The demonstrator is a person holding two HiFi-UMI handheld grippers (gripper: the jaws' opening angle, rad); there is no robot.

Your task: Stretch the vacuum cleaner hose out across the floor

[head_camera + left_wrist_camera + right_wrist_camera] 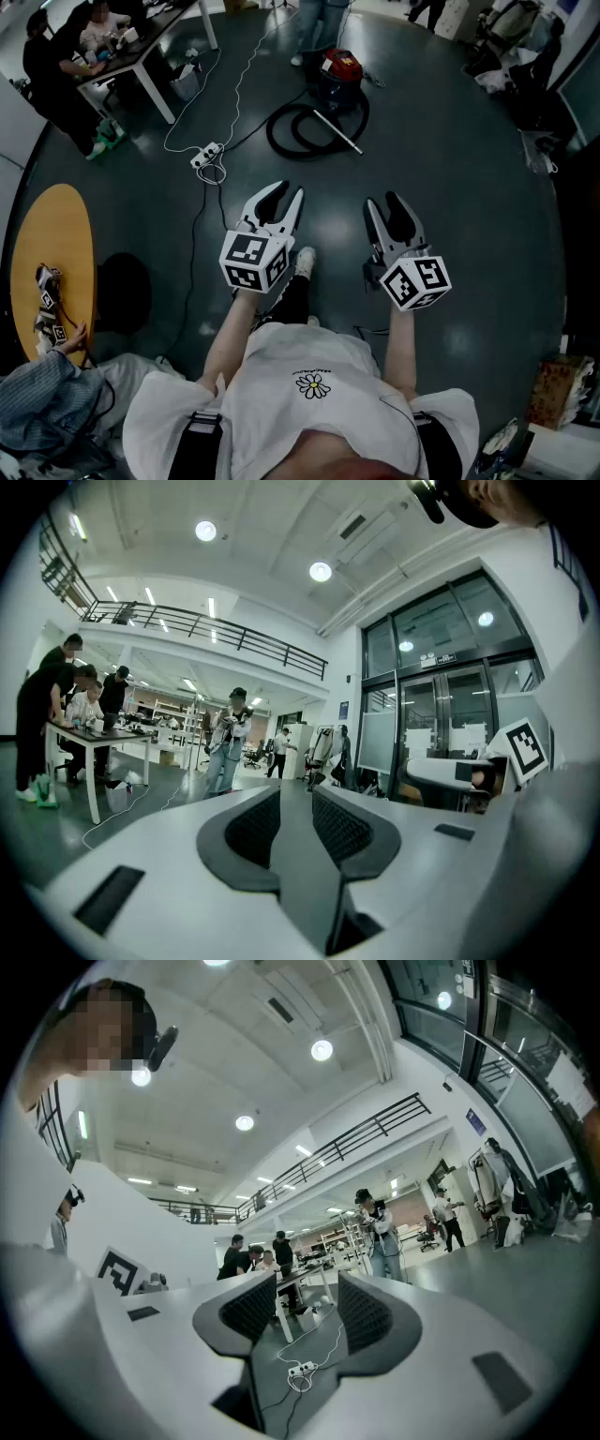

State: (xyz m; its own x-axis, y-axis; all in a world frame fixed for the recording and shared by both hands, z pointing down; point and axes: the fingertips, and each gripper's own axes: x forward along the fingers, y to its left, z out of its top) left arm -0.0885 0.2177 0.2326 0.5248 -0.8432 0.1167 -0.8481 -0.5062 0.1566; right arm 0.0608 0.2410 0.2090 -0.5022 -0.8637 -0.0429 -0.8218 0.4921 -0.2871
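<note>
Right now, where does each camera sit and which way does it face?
Head view: on the person's head, looking steeply down; shows torso, forearms, left gripper, right gripper, vacuum cleaner and hose.
Left gripper view: on that gripper, level toward a standing person; own open, empty jaws.
Right gripper view: on that gripper, level; own open jaws frame the power strip.
Shared: the head view shows that strip too.
</note>
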